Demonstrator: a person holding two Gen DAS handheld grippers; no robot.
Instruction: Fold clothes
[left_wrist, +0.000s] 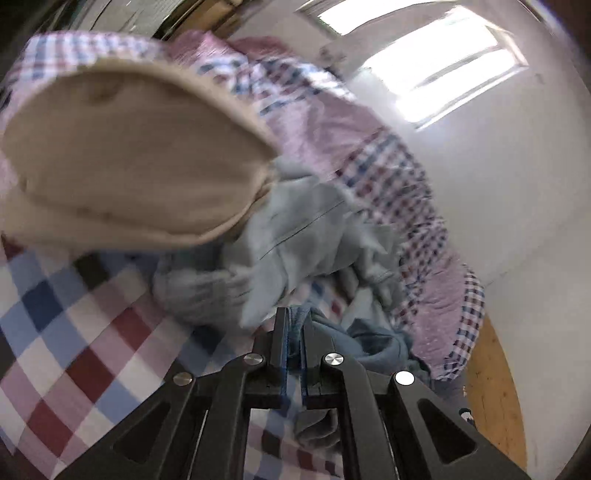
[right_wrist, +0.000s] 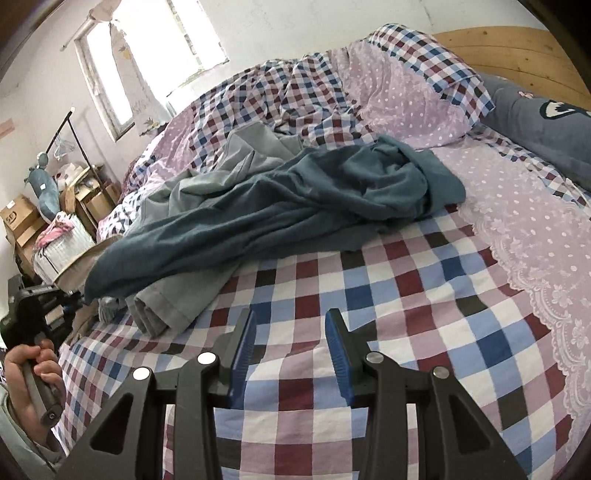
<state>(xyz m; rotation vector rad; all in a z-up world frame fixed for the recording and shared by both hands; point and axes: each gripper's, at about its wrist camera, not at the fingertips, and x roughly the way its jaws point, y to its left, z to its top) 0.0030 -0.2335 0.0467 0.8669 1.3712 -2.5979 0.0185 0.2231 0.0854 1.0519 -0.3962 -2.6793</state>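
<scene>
Our left gripper (left_wrist: 293, 345) pinches the blue garment (left_wrist: 373, 345) at lower centre, frame blurred. Right gripper (right_wrist: 290, 350), fingers spread, hovers over the checked bedsheet (right_wrist: 406, 295), near the grey trousers (right_wrist: 173, 302).

No legible text, brand, number or sign is seen in either view. A dark marking is carried on a cardboard box (right_wrist: 16, 216) beside the bed, but it is too small and blurred to be read.
</scene>
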